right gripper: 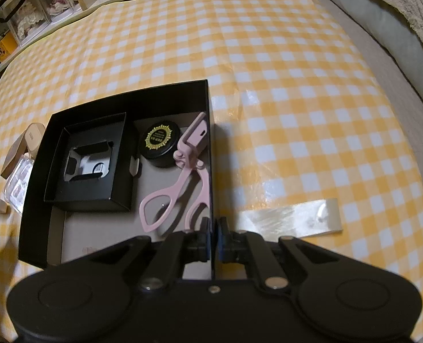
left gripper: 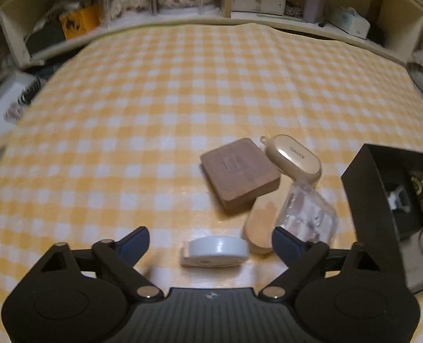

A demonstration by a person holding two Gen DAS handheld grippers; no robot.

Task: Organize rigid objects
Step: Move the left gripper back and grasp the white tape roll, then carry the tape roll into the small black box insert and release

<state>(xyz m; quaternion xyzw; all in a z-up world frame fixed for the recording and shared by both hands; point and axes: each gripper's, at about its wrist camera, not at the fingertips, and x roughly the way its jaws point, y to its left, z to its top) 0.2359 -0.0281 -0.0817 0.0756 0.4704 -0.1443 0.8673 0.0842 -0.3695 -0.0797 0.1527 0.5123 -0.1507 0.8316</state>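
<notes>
- Left gripper point(left gripper: 210, 241) stands wide apart, straddling the white round case point(left gripper: 215, 251) lying flat on the checked cloth point(left gripper: 154, 114), pads not touching.
- Right gripper point(right gripper: 213, 235) is clamped on the black box point(right gripper: 208, 108) wall; the pink scissors-shaped tool point(right gripper: 180, 177) inside lies with handles toward the camera.

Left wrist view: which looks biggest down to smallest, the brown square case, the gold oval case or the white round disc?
1. Brown square case.
2 and 3. Gold oval case and white round disc look alike; the disc lies nearer the camera, so unsure.
</notes>
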